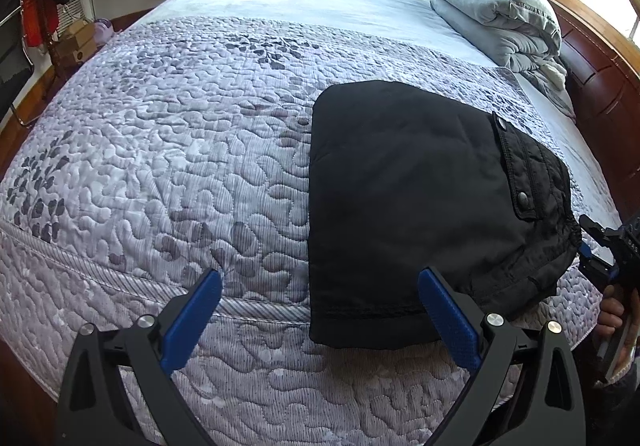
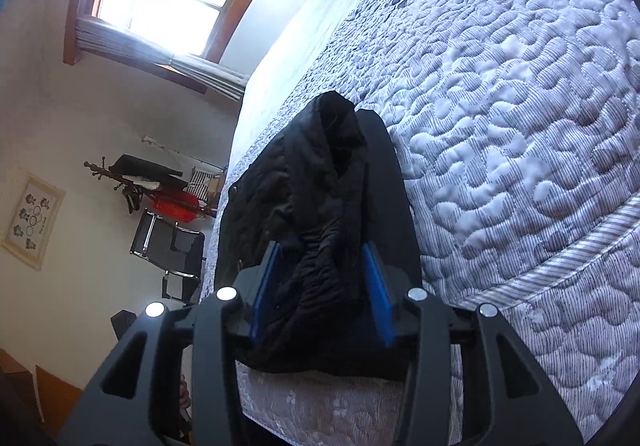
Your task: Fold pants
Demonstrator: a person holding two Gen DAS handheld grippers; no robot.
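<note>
Lying near the edge of the quilted bed (image 1: pixel 160 134), the black pants (image 1: pixel 404 206) look nearly folded. Right gripper (image 2: pixel 324 278) pinches the bunched waistband; left gripper (image 1: pixel 320 310) hovers wide, empty. Best release gently and smooth the waistband flat.

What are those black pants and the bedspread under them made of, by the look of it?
The black pants look like a matte, lightly padded synthetic, perhaps nylon: fine crinkles, stitched seams and metal snap buttons on a pocket flap. The bedspread looks like quilted cotton or a blend: puffy stitched swirls, fine ribbing and a printed grey leaf pattern.
</note>
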